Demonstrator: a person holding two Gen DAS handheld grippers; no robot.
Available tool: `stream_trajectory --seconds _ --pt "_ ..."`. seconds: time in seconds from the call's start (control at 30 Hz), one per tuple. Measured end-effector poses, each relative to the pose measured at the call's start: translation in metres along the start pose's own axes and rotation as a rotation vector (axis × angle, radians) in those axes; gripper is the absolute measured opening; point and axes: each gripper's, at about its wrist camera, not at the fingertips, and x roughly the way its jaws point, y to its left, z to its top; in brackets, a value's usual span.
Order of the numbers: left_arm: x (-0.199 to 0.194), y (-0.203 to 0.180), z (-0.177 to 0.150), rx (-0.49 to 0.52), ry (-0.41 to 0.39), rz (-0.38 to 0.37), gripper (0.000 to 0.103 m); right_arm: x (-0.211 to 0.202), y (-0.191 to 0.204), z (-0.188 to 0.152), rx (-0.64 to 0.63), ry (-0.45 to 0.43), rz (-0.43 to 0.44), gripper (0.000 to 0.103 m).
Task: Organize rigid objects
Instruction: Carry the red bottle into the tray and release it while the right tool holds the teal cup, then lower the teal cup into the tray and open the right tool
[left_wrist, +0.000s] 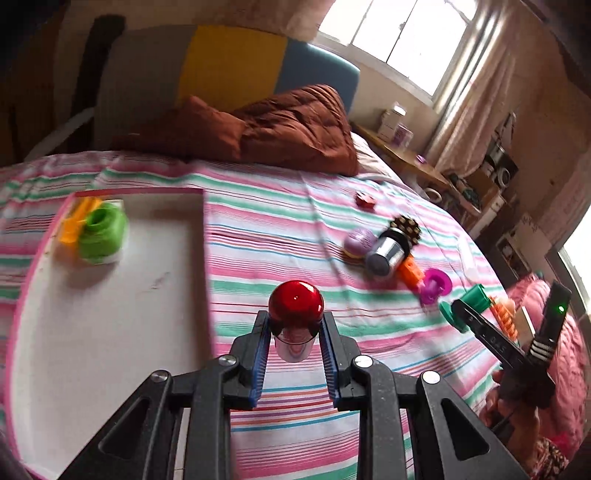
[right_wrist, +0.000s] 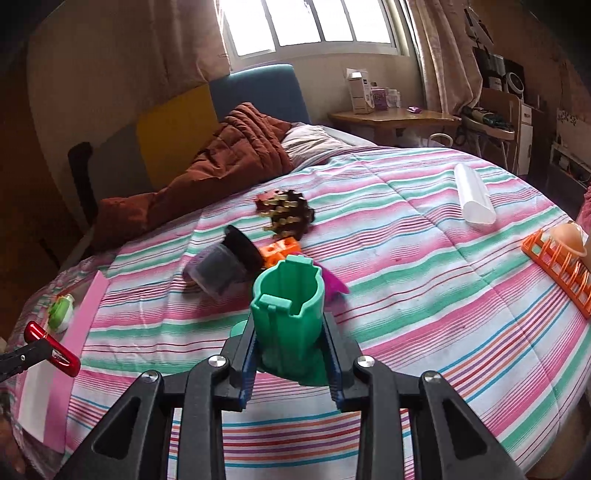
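Two claws each carried a toy above the striped bed. The left claw (left_wrist: 295, 325) was pinched tight on a small bottle with a shiny red round cap (left_wrist: 295, 303), its blue pads (left_wrist: 261, 347) pressing the dark neck just under the cap, the clear body hanging between the fingers. It hung over the bedspread (left_wrist: 280, 221) just beside the right wall of a shallow white tray with a pink rim (left_wrist: 147, 192). Inside the tray, at its far left corner, stood a green pot (left_wrist: 103, 230) touching a yellow-orange piece (left_wrist: 75, 221); the rest of the tray's floor was bare white.

The right claw (right_wrist: 291, 354) was closed on a green plastic cup with a moulded, open top (right_wrist: 288, 317), gripped low on its sides and held upright, a little tilted.

Past the green cup lay a loose heap on the bedspread: a silver can on its side (left_wrist: 386, 256), a lilac ball (left_wrist: 360, 242) touching it, an orange block (left_wrist: 412, 275), a magenta spool (left_wrist: 436, 286) and a dark spiky brush (right_wrist: 288, 214). A small red piece (left_wrist: 365, 199) lay apart, nearer the brown quilt (left_wrist: 280, 129). To the right sat an orange rack (right_wrist: 557, 273) with a peach-coloured egg shape (right_wrist: 567, 238) on it, and a clear tube (right_wrist: 472, 195) well beyond. No writing on the toys could be read.
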Motion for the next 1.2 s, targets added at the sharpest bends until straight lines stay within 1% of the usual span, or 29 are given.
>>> stream_trajectory --seconds 0.13,0.33,0.47,0.5,0.6,0.67,0.7,0.73,0.77,0.8,0.83,0.9,0.97,1.0,1.2 --pt "-0.019 0.039 0.005 -0.075 -0.010 0.044 0.026 -0.006 0.035 0.002 -0.042 -0.006 0.076 0.031" --pt "-0.030 0.098 0.011 -0.165 0.018 0.141 0.027 -0.010 0.089 0.002 -0.110 0.002 0.187 0.031" --pt "-0.021 0.129 0.016 -0.199 0.067 0.211 0.027 -0.012 0.121 0.000 -0.148 0.011 0.249 0.031" --pt "-0.017 0.136 0.018 -0.205 0.081 0.222 0.027 -0.012 0.127 0.000 -0.156 0.014 0.261 0.031" --pt "-0.010 0.151 0.026 -0.224 0.082 0.232 0.027 -0.012 0.145 -0.001 -0.186 0.021 0.288 0.031" --pt "-0.009 0.158 0.032 -0.227 0.061 0.262 0.035 -0.012 0.154 -0.002 -0.206 0.024 0.300 0.031" --pt "-0.010 0.160 0.034 -0.235 0.051 0.271 0.050 -0.012 0.159 -0.003 -0.215 0.028 0.305 0.031" --pt "-0.013 0.162 0.035 -0.248 0.036 0.268 0.062 -0.011 0.163 -0.003 -0.223 0.033 0.311 0.031" --pt "-0.017 0.164 0.036 -0.263 0.013 0.261 0.067 -0.012 0.166 -0.004 -0.230 0.036 0.316 0.031" --pt "-0.022 0.164 0.034 -0.274 -0.010 0.262 0.076 -0.011 0.169 -0.005 -0.235 0.039 0.320 0.031" --pt "-0.027 0.163 0.032 -0.280 -0.029 0.270 0.080 -0.011 0.172 -0.006 -0.240 0.043 0.326 0.031" --pt "-0.034 0.159 0.025 -0.280 -0.051 0.277 0.081 -0.009 0.178 -0.007 -0.248 0.056 0.339 0.031" --pt "-0.040 0.154 0.016 -0.282 -0.056 0.276 0.082 -0.006 0.186 -0.008 -0.258 0.075 0.356 0.031" --pt "-0.042 0.151 0.012 -0.284 -0.054 0.273 0.084 -0.003 0.190 -0.009 -0.263 0.085 0.365 0.031" --pt "-0.048 0.132 -0.009 -0.284 -0.037 0.237 0.085 0.020 0.217 -0.005 -0.268 0.169 0.428 0.031"
